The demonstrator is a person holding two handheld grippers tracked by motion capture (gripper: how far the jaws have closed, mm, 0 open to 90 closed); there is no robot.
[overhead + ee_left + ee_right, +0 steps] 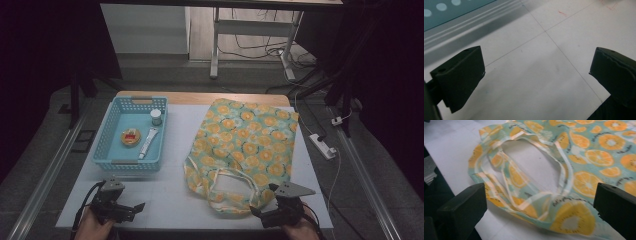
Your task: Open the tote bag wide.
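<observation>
High view first: your right gripper (264,212) sits at the near edge of the white table (165,200), right at the mouth of the orange-slice tote bag (245,145), which lies flat on the table's right half with its looped handles (232,185) toward you. Right gripper view has your jaws spread wide, nothing between them, the bag's handles and open rim (534,195) lying just ahead; small dark lettering runs beside the printed slices, too blurred to read. Your left gripper (131,209) rests well apart at the near left, jaws wide too, and left gripper view puts bare white table with thin grid lines between them. Beyond it sits the blue basket (112,152), holding a small jar (156,117), a round tin (131,137) and a white tube (148,143); their labels are too small to make out.
</observation>
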